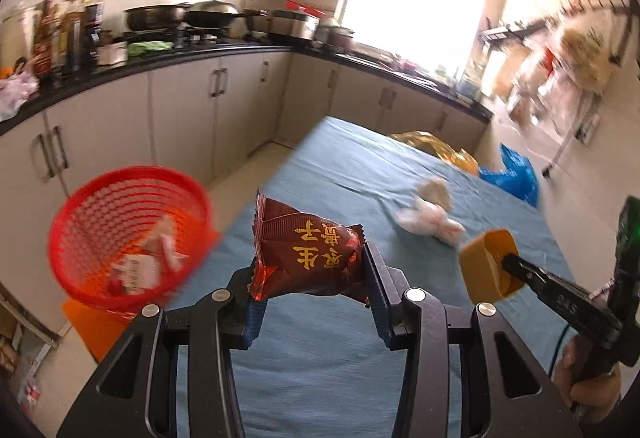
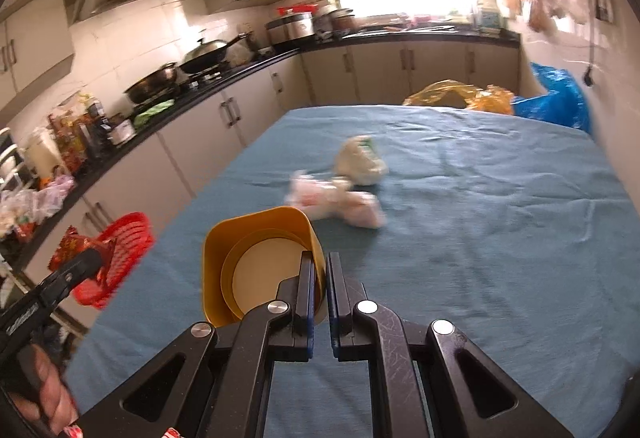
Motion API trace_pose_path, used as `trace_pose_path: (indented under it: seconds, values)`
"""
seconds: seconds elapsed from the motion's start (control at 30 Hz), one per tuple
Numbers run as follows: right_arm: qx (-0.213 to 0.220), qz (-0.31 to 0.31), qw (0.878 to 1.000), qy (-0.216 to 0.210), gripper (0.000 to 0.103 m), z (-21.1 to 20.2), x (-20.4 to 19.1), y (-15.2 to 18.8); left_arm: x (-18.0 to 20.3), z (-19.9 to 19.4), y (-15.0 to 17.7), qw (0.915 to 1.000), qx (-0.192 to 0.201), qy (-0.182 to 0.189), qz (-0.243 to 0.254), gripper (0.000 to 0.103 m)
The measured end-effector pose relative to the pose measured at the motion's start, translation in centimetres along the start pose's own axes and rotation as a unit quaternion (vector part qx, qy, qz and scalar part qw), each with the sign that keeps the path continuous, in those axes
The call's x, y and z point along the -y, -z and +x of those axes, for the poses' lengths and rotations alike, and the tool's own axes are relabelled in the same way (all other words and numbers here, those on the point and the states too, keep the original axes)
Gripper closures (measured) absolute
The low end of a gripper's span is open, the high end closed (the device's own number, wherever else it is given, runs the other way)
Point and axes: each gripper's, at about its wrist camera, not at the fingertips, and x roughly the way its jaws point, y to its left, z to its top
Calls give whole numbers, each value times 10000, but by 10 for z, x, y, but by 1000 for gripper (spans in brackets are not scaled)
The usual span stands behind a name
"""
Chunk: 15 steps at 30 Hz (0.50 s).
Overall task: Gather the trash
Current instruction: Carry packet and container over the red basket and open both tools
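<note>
Left claw [image 1: 308, 274] clamped on dark red snack wrapper [image 1: 308, 258], above blue tabletop [image 1: 320, 358] edge; red basket [image 1: 128, 234] to its left holds scraps. Right wrist view: right claw [image 2: 320, 282] pinches yellow cup [image 2: 260, 262] wall; crumpled tissues [image 2: 340, 198] lie mid-tabletop.

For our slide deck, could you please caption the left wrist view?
Left gripper holds a snack wrapper above the table, near the red basket.
</note>
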Motion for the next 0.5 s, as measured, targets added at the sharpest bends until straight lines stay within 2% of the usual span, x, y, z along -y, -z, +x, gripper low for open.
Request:
trace_pose_path:
  seconds: [0.3,0.5]
  values:
    - [-78,-686,9961,-545,97,22,-102,-25,-106,-9,-16,9955,72,-662,-672,60]
    - [-163,-1139,9899,-830,97,50,-173,-33,-158,-2,-19,9911,-17,-944,-936,60]
